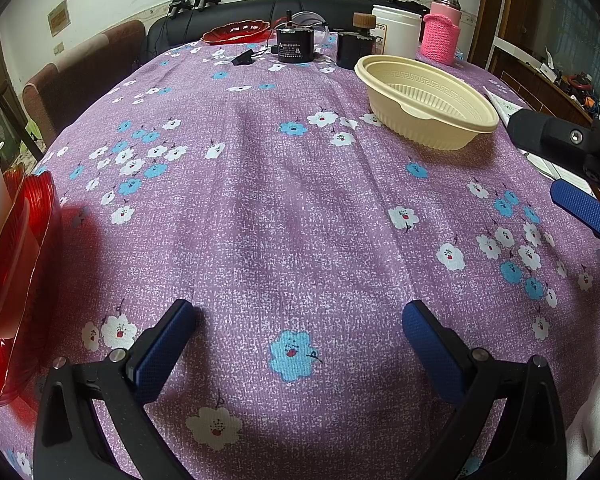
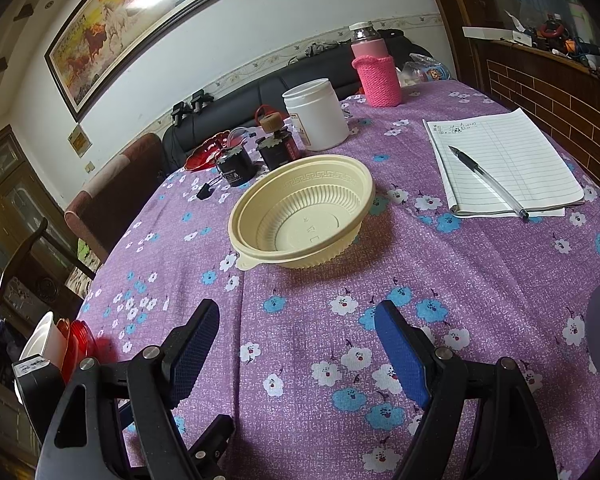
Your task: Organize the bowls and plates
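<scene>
A cream ribbed plastic bowl [image 2: 304, 212] sits mid-desk [image 2: 480, 280]. Behind it stands a white plastic jar [image 2: 316, 116]; to its right a lined paper notebook [image 2: 504, 164] carries a clear ballpoint pen [image 2: 488, 178]. Stacked red glass plates [image 1: 16, 280] lie at the desk's left edge.

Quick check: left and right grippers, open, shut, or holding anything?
Left gripper: open, nothing between its fingers, over bare tablecloth.
Right gripper: open, empty, short of the cream bowl.

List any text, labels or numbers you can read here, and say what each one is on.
None can be read in full.
Black cylinder: white printed label with a warning triangle, too small.
Cream plastic bowl: embossed marks on its base, unclear.
Notebook: handwriting on the top line, too small.
Framed horse painting: calligraphy, blurred.
White jar: label edge only, unreadable.
</scene>
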`<state>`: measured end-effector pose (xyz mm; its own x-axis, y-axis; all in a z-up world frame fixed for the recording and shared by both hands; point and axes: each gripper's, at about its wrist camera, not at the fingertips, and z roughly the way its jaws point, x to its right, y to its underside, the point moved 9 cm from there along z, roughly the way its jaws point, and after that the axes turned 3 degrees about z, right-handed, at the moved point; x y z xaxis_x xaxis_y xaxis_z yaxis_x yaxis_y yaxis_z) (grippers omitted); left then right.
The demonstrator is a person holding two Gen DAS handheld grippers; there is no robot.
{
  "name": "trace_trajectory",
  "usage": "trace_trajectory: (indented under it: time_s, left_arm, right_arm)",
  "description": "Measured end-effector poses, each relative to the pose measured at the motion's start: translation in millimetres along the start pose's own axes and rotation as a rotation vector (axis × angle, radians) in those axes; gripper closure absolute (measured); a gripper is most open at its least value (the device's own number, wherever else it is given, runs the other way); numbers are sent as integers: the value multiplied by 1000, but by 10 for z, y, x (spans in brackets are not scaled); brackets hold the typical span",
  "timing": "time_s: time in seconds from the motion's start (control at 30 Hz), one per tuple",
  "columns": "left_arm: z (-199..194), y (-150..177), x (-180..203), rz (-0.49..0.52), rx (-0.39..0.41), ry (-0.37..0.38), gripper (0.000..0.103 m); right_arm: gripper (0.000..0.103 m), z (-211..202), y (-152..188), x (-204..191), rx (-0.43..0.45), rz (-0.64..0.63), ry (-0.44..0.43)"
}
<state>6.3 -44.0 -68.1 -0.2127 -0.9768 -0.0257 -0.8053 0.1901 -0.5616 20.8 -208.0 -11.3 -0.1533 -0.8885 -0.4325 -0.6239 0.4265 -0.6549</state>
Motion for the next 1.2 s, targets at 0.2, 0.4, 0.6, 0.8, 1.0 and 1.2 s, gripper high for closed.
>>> trace_trajectory:
  time_s: [0.2,0.4,0.6,0.8,1.0,1.2]
  left_arm:
    - [0,-1,-1,0,0,0,0]
    - [-1,0,1,0,0,0,0]
    - [-1,1,1,0,0,0,0]
    - [0,0,1,0,1,0,0]
    - [1,1,0,0,1,0,0]
    - [-1,0,-2,-3,2,-3,0]
  right_arm:
    - [19,-1,-1,-1,1,-1,0]
    - [19,0,1,0,0,-1,1]
    - [19,2,4,-1,-1,0,0]
    - [19,-4,3,-5,-3,-1,-1]
    - [19,8,4,-12,-2,-5,3]
    - [19,-3,-4,-41,7,-22,3]
